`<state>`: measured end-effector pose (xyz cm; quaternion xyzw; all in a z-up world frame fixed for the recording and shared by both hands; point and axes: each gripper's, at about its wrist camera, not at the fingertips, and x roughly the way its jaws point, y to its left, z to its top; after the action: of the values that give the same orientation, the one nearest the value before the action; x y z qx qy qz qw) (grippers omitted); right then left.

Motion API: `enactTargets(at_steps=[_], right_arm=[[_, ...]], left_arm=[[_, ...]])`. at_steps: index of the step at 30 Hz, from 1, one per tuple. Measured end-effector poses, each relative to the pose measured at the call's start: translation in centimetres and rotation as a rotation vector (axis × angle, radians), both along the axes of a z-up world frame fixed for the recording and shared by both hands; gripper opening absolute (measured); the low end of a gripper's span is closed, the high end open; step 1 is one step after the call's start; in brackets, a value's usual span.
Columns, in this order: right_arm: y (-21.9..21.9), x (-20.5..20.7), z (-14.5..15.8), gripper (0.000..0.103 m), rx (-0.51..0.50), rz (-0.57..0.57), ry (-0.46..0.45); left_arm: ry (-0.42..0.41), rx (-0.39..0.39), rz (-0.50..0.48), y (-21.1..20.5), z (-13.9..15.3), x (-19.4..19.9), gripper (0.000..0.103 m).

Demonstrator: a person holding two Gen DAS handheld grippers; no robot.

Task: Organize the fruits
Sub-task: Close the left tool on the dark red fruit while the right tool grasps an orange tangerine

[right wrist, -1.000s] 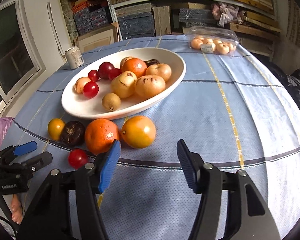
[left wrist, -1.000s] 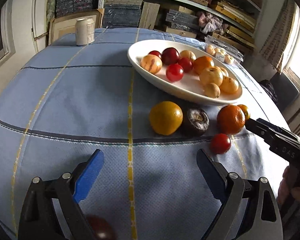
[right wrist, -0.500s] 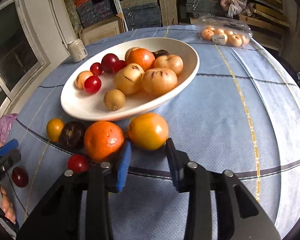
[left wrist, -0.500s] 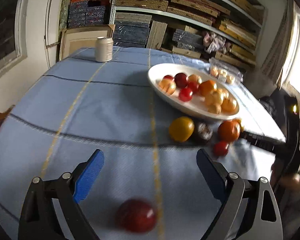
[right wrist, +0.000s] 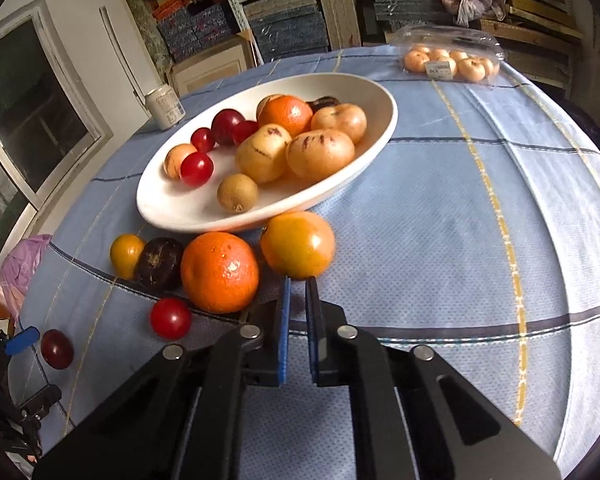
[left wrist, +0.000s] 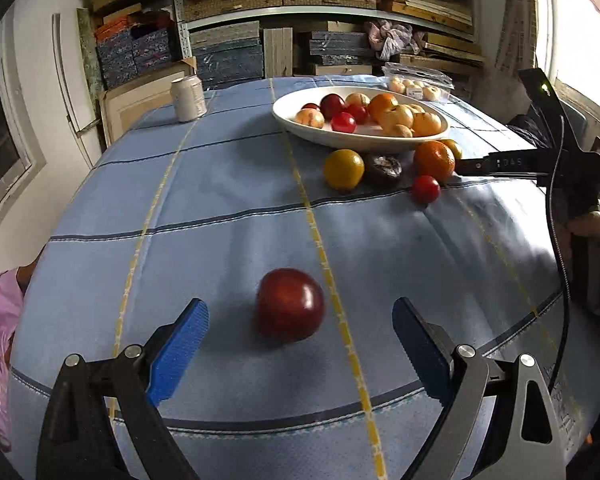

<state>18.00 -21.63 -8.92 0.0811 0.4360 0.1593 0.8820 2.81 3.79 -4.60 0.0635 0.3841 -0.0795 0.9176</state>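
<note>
Lit by daylight from a blown-out window off to the right of the left gripper. Cast soft shadows on the tablecloth under each fruit, toward the left gripper. Showed white glints on the dark red plum between its open pads, slightly smeared by motion. Bent the shelves and table edge strongly toward the dark vignetted corners. Stayed sharp on the orange ahead of the closed right gripper; blurred the near black arms.
</note>
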Motion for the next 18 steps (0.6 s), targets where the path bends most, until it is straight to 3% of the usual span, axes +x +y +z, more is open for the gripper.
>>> enactTargets(at_steps=[5,8,10,12,14,18], right_arm=[[0.2,0.3,-0.3,0.009,-0.002,-0.001,0.013],[0.2,0.5,-0.3,0.010,-0.002,-0.006,0.012],[0.2,0.5,-0.2,0.021,0.005,-0.009,0.005],[0.2,0.1,0.6,0.045,-0.008,-0.017,-0.049],[0.4,0.0,1.1,0.058,-0.013,-0.010,-0.082],[0.6,0.8,0.8,0.057,-0.034,-0.004,-0.059]], left_arm=[[0.047,-0.039,-0.020,-0.4,-0.4,1.3,0.093],[0.068,-0.062,-0.023,-0.2,-0.7,1.6,0.086],[0.071,-0.079,-0.009,0.1,-0.6,1.5,0.081],[0.069,-0.104,0.008,0.6,-0.5,1.5,0.081],[0.086,-0.125,0.009,0.7,-0.7,1.7,0.081],[0.106,-0.114,-0.012,0.2,-0.9,1.9,0.081]])
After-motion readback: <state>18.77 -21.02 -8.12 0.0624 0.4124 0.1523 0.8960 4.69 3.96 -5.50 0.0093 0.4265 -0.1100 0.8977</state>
